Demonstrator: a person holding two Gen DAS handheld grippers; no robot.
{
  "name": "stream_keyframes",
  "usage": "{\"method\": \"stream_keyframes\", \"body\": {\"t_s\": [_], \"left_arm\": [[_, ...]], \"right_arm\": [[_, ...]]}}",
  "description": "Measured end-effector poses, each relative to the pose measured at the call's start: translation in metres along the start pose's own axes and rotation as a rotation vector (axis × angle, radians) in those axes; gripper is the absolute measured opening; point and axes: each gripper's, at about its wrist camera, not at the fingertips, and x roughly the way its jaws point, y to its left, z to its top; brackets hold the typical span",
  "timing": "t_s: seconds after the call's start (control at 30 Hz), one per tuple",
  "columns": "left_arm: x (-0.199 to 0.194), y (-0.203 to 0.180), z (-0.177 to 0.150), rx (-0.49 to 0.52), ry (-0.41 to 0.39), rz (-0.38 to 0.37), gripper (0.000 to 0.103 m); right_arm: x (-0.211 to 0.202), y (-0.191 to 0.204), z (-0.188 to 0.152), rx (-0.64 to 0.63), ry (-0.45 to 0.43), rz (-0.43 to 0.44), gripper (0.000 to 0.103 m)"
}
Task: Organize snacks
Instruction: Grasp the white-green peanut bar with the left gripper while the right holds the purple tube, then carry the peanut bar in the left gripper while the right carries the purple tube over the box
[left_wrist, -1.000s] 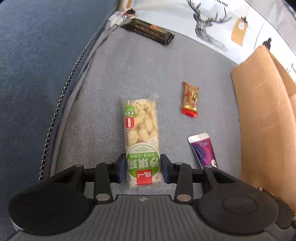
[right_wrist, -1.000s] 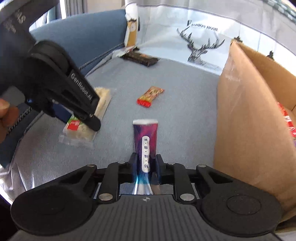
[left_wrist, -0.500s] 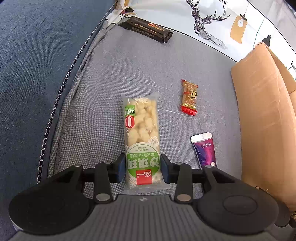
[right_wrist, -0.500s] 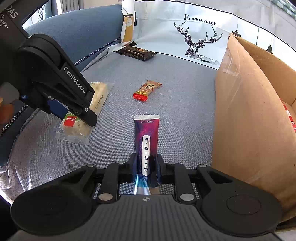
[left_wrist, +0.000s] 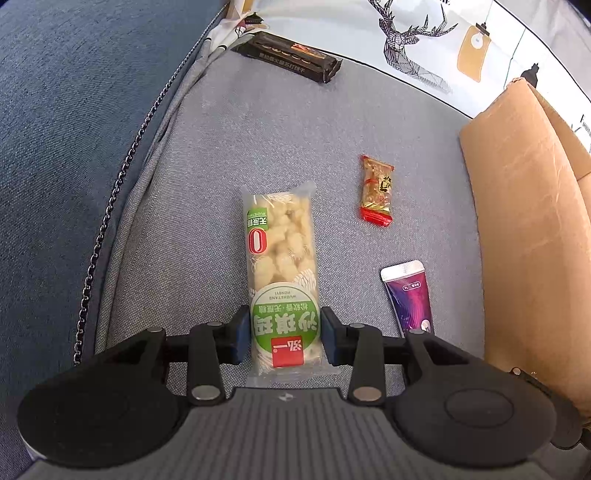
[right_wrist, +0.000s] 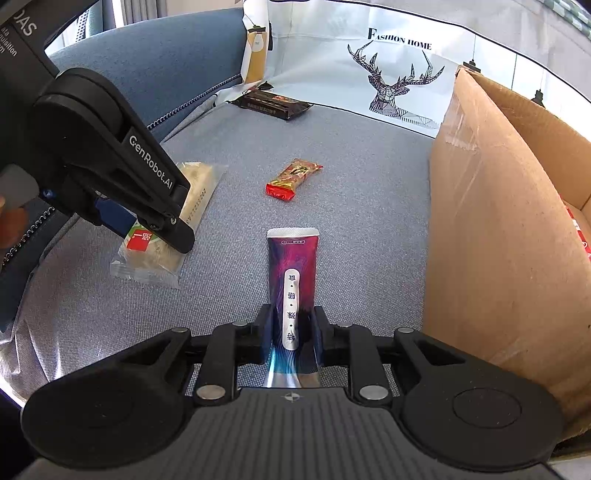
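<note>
The rice bar (left_wrist: 282, 280) is clamped by the left gripper (left_wrist: 284, 338), the purple sachet (right_wrist: 292, 284) by the right gripper (right_wrist: 291, 330), ready for the box (right_wrist: 491, 236) at three o'clock.

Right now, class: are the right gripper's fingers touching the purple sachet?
Touching. The right wrist view shows the right gripper with both fingers pressed against the sides of the purple sachet, no gap.

Left gripper (left_wrist: 283, 338) clamps the rice-puff bar (left_wrist: 280, 273); red candy (left_wrist: 376, 190) at two o'clock of it, purple sachet (left_wrist: 408, 299) at three, cardboard box (left_wrist: 528, 221) beyond
</note>
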Motion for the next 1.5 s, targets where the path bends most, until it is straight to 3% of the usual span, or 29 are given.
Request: {"method": "stream_keyframes", "body": {"t_s": [0.73, 1.1, 1.5], "left_arm": [[-0.003, 0.0, -0.001, 0.002, -0.013, 0.002, 0.042], [-0.026, -0.003, 0.0, -0.032, -0.134, -0.069, 0.04], [-0.05, -0.009, -0.005, -0.057, -0.248, -0.1, 0.04]], "right_arm": [[0.0, 0.003, -0.002, -0.01, -0.011, -0.011, 0.022], [-0.023, 0.0, 0.002, 0.007, -0.158, -0.033, 0.015], [-0.04, 0.0, 0.003, -0.021, -0.235, -0.059, 0.013]]}}
